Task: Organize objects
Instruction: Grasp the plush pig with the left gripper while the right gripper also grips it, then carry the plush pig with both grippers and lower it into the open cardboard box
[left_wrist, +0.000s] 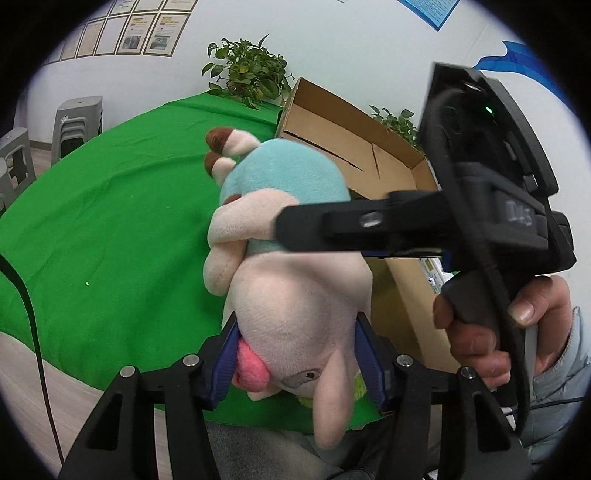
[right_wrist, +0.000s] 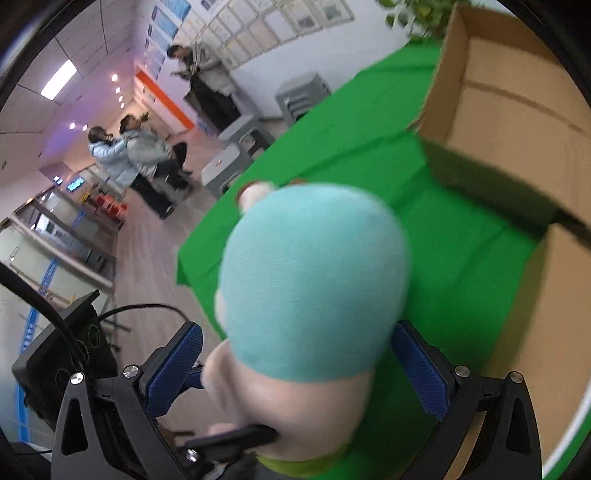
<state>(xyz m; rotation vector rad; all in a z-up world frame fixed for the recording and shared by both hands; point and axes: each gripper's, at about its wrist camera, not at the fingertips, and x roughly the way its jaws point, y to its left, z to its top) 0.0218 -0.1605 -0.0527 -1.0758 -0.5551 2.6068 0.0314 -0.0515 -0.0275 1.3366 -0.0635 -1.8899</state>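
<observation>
A plush toy (left_wrist: 291, 280), pale pink with a turquoise body and brown-tipped feet, hangs in the air above the green tablecloth (left_wrist: 110, 236), held between both grippers. The left gripper (left_wrist: 295, 354) is clenched on the toy's pink head, its blue pads (left_wrist: 225, 362) pressing in from either side, with a pink tongue-like tuft and a floppy ear poking out below the fingers. The right gripper (left_wrist: 314, 225) reaches in from the side of the cardboard box (left_wrist: 343, 147); in the left wrist view one black finger lies across the toy where the turquoise meets the pink. In the right wrist view the right gripper (right_wrist: 299, 365) has its blue pads (right_wrist: 421, 373) on either side of the toy's turquoise body (right_wrist: 314, 280); the pad nearer the box touches the plush, while the other pad stands apart from it, so it is not clamped. The box stands open on the tablecloth, just behind and beside the toy, with its flap (right_wrist: 491, 181) reaching toward the toy. Potted plants (left_wrist: 247, 74) sit behind the box against the white wall. Grey stools (left_wrist: 77, 122) stand on the floor beyond the tablecloth's far edge, well away from the box, and several people (right_wrist: 125, 155) stand further off in the hall.
</observation>
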